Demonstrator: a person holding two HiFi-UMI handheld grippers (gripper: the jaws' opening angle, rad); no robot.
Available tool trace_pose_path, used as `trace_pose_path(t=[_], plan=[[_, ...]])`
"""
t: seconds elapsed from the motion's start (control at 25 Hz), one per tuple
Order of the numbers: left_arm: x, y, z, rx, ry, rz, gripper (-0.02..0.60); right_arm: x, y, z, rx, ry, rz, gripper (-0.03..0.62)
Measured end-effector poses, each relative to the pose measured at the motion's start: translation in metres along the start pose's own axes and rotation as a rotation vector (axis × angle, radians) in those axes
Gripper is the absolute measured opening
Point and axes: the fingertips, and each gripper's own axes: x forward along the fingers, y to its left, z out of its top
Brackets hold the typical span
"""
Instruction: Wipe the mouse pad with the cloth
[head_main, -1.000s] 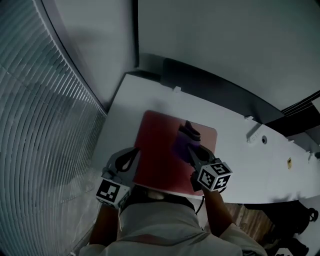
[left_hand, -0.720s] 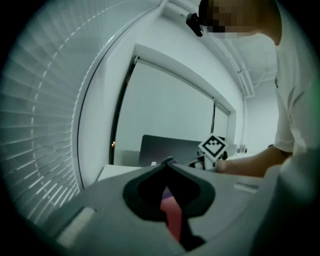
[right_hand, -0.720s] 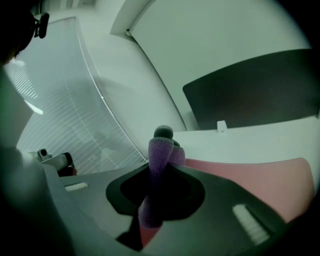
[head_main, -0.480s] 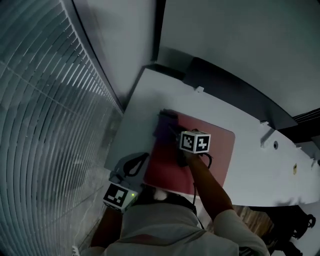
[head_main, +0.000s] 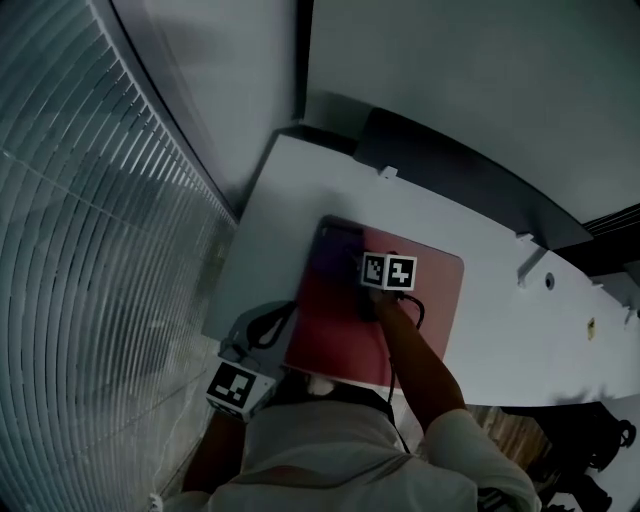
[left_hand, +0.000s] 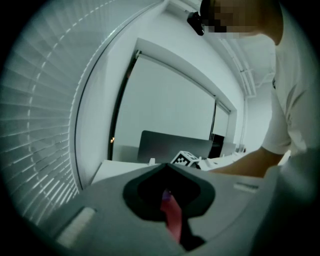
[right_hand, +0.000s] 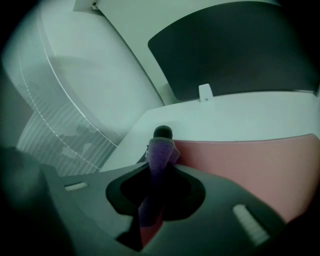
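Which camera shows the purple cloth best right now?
The right gripper view: the cloth sits dead centre, pinched in the right claw. The head view shows only a dim purple patch on the mouse pad. The left gripper view does not clearly show it.

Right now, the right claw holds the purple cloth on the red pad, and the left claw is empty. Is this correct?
One part is wrong: the left claw is not empty. The left gripper view shows it shut on the edge of the red pad. The right claw does hold the purple cloth on the pad.
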Motion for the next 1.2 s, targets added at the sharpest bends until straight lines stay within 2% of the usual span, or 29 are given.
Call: trace_pose_path(t=[0.12, 0.4, 0.72, 1.2], plan=[[0.013, -0.025, 0.007, -0.010, -0.001, -0.023, 0.003, -0.021, -0.032, -0.006, 0.010, -0.005, -0.043, 0.054], [0.037, -0.078, 0.012, 0.047, -0.010, -0.058, 0.003, -0.084, -0.111, -0.021, 0.068, -0.019, -0.130, 0.055], [0.063, -0.130, 0.013, 0.046, -0.015, -0.080, 0.003, -0.147, -0.195, -0.035, 0.092, -0.042, -0.218, 0.056], [0.084, -0.194, 0.016, 0.045, -0.017, -0.070, 0.003, -0.236, -0.298, -0.061, 0.111, -0.076, -0.376, 0.058]])
